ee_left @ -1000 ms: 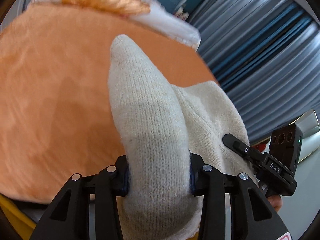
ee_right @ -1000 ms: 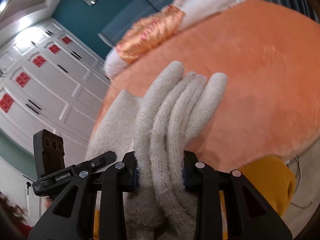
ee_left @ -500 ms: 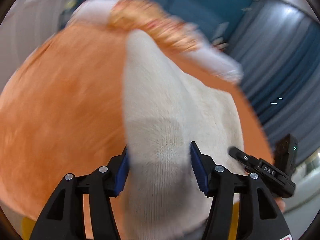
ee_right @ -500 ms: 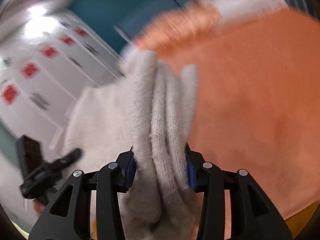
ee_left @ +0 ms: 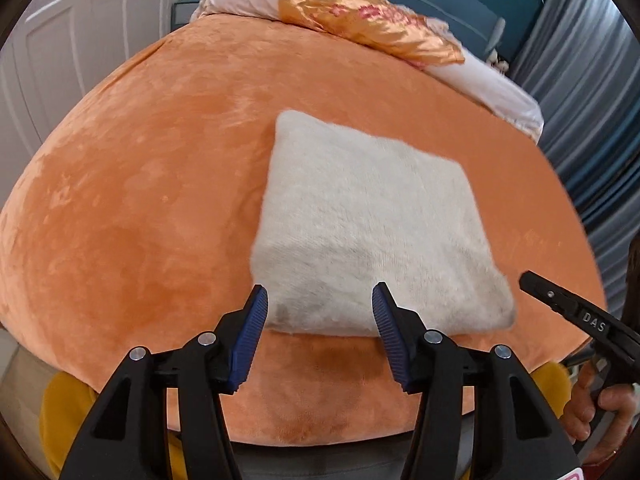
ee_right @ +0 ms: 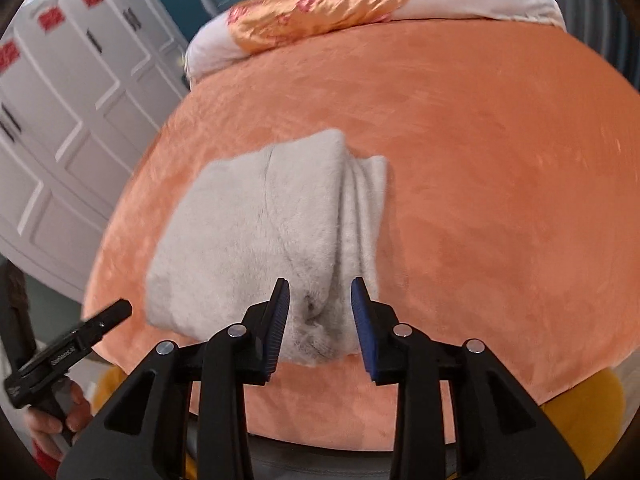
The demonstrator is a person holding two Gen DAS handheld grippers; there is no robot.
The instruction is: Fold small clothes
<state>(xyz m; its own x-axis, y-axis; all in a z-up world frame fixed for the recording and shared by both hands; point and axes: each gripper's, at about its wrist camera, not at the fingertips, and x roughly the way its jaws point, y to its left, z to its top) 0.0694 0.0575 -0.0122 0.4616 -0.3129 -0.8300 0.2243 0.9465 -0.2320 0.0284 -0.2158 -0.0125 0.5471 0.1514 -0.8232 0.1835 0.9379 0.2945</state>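
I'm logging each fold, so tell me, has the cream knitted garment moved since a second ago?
Yes. The cream knitted garment was clamped in both jaws above the orange plush blanket; now it lies folded flat on it, released, with the jaws of both grippers open.

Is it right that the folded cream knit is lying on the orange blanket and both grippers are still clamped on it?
Not quite. The folded cream knit does lie on the orange blanket, but both wrist views show the left gripper and right gripper open, with fingers apart and holding nothing.
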